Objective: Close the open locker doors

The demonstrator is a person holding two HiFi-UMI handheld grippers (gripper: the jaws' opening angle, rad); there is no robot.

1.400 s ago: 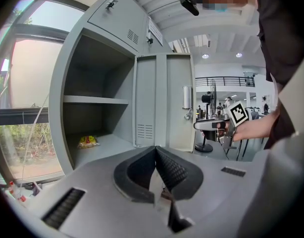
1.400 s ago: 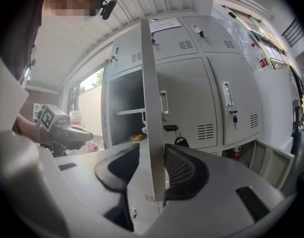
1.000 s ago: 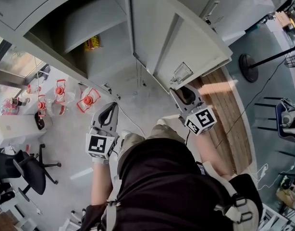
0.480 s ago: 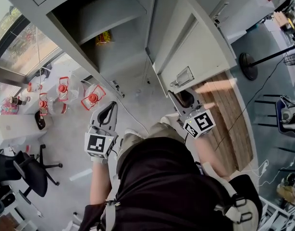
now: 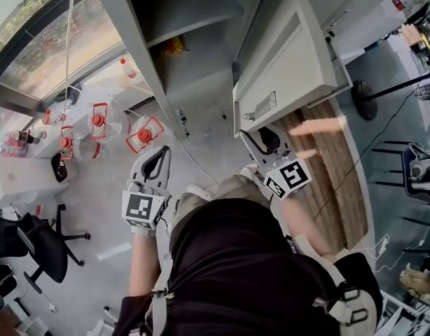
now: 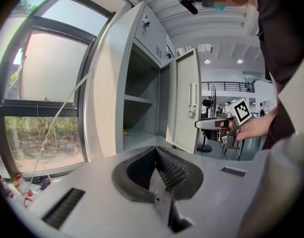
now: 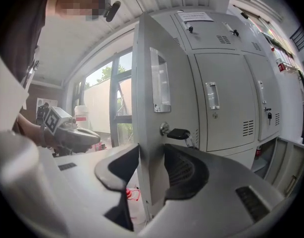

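Grey locker [image 5: 134, 40] stands open by the window, its door [image 5: 288, 61] swung out towards us; the door's free edge sits right between the jaws of the right gripper [image 5: 262, 141], which are opening, just below the key [image 7: 180, 133]; left gripper [image 5: 157, 161] hangs well apart, jaws pressed together, empty

No wording could be read anywhere. A white paper notice [image 7: 194, 16] at the top of the lockers [image 7: 226, 108] carried lines of print too small to make out. A yellow packet [image 5: 173, 45] inside one perhaps bore printing, but it was blurred.
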